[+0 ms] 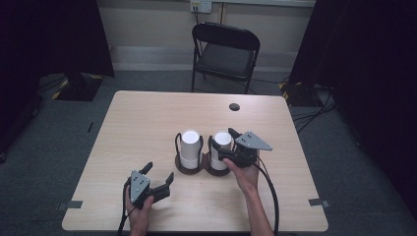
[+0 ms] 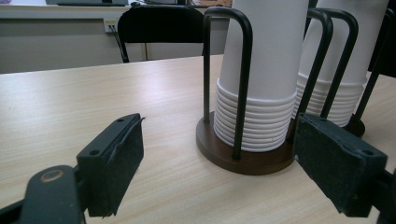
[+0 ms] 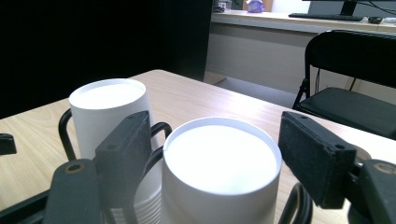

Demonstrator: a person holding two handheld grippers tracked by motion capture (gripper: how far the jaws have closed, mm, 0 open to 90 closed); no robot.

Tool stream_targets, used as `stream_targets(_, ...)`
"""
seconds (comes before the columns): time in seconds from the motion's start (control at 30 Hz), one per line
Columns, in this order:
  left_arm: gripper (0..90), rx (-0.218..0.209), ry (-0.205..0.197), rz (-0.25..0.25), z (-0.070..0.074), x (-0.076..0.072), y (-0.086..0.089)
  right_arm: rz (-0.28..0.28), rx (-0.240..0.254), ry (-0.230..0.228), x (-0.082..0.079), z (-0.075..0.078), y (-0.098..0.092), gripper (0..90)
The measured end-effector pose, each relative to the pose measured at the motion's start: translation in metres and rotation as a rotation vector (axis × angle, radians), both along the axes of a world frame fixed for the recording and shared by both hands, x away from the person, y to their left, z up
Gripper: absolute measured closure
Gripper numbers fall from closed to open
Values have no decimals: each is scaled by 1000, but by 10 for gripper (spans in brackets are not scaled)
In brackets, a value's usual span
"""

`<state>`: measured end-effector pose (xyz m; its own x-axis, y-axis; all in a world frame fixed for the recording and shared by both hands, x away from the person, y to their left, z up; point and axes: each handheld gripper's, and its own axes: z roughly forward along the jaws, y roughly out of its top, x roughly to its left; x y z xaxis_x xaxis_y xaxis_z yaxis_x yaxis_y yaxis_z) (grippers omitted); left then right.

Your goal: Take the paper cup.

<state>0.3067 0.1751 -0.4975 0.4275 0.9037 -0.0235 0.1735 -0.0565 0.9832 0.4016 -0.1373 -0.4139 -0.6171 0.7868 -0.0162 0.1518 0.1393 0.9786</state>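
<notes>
From the high view, I have the right gripper [image 1: 227, 143] up at the right-hand stack of upturned white paper cups [image 1: 222, 149], which stands beside the left-hand stack of white paper cups [image 1: 189, 147] in the dark wooden two-ring cup holder with black wire hoops [image 1: 190, 168] at the middle of the pale wooden table [image 1: 142, 118]. I judge the step to be taking the top cup; the left gripper [image 1: 159, 173] waits near and left, jaws spread and empty.

In the left gripper view, its jaws stand wide with nothing between them, facing the holder's base [image 2: 233, 158]. The cup tops are cut off.

In the right gripper view, the jaws stand on either side of the top cup [image 3: 223, 161], part open; I cannot tell whether the pads touch it. Next I would need to close squarely and lift straight up.
</notes>
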Motion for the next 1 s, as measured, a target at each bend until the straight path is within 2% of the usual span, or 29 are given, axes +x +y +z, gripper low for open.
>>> stream_targets(0.13,162,1,3,-3,0,0,-1,-3,-20,17,4,-5,2,262)
stream_targets(0.23,162,0,2,1,0,0,0,-9,-33,11,5,-5,3,283)
stream_targets(0.57,162,-4,0,2,0,0,0,0,-30,44,9,-8,2,325)
stream_targets(1.0,162,-1,-3,-5,0,0,0,6,-29,33,7,-5,3,342)
